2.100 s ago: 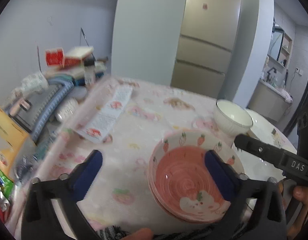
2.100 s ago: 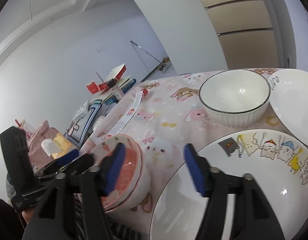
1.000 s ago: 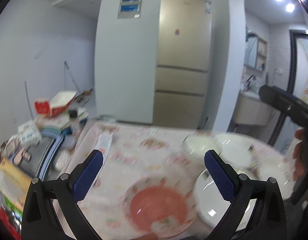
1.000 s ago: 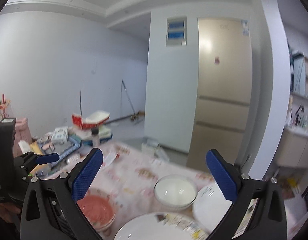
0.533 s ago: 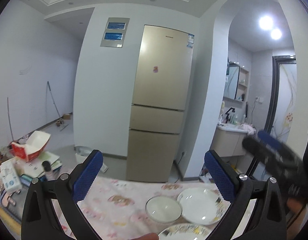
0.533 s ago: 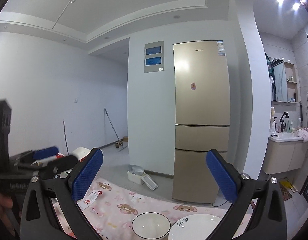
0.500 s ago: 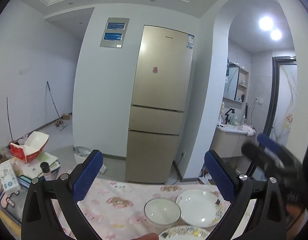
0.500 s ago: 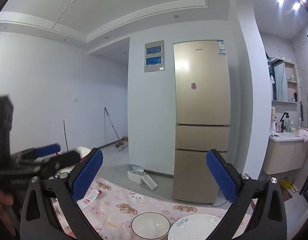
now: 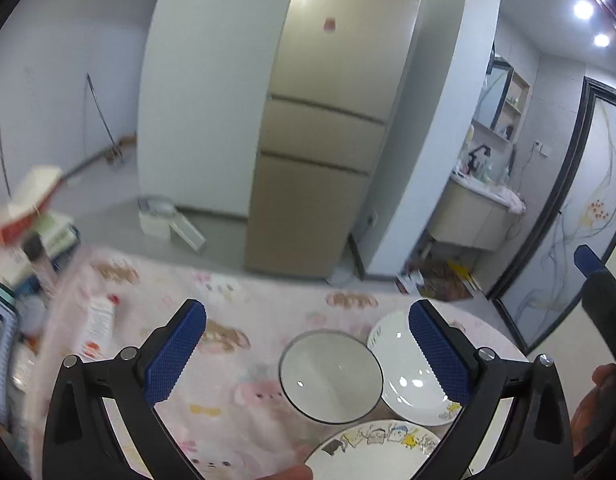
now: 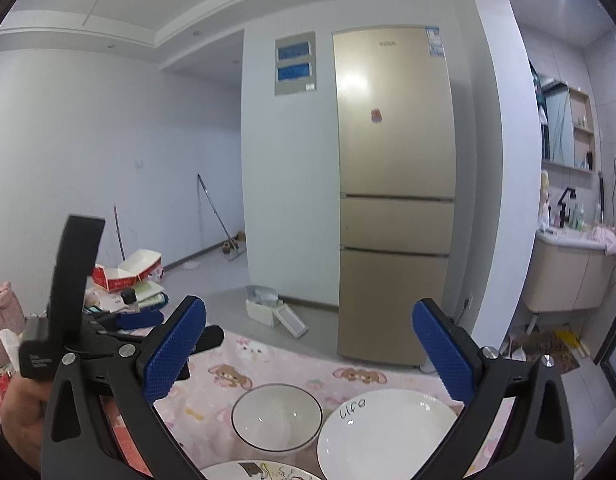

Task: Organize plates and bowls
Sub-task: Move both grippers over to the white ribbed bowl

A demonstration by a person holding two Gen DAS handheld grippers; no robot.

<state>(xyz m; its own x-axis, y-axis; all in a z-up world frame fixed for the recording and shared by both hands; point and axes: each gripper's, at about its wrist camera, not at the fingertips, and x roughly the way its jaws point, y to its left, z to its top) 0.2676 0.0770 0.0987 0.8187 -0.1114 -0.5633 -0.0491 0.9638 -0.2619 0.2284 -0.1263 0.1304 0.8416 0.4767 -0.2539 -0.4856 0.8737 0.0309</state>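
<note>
Tilting down since half a second ago, my left tongs (image 9: 308,350) now look at more of the pink cloth (image 9: 228,360), both pairs spread wide and holding nothing. Past my right tongs (image 10: 308,350) stands the fridge (image 10: 394,200). Below them, the white plate (image 10: 388,436) lies toward the right finger, touching the white bowl (image 10: 277,416) between the fingers. Nearest me, the cartoon plate (image 9: 372,454) shows only in part. My left hand (image 10: 24,404) grips its handle.
</note>
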